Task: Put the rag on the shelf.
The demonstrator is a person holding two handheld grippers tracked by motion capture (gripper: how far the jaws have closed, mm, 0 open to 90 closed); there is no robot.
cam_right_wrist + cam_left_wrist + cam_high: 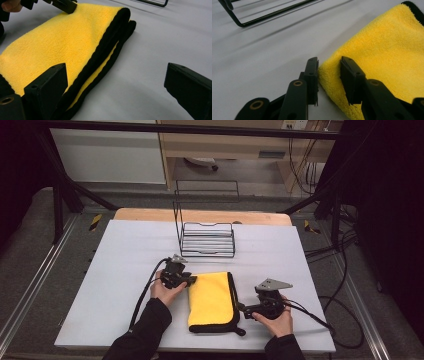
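Note:
A folded yellow cloth (212, 300) with black trim lies on the white table (125, 270) near its front edge. My left gripper (192, 280) is at the cloth's far left corner. In the left gripper view that corner of the cloth (387, 50) sits between the jaws of the gripper (329, 67): one pad touches its edge, the other rests on the pile, and the fabric is not pinched. My right gripper (242, 309) is at the cloth's right side, near its front. Its jaws (117, 75) stand wide open around the trimmed edge of the cloth (62, 42).
A black wire rack (207, 240) with a tall upright back stands behind the cloth, toward the table's far edge. Its base rail (262, 17) lies ahead of the left gripper. Cables trail from both grippers over the table's front and right side.

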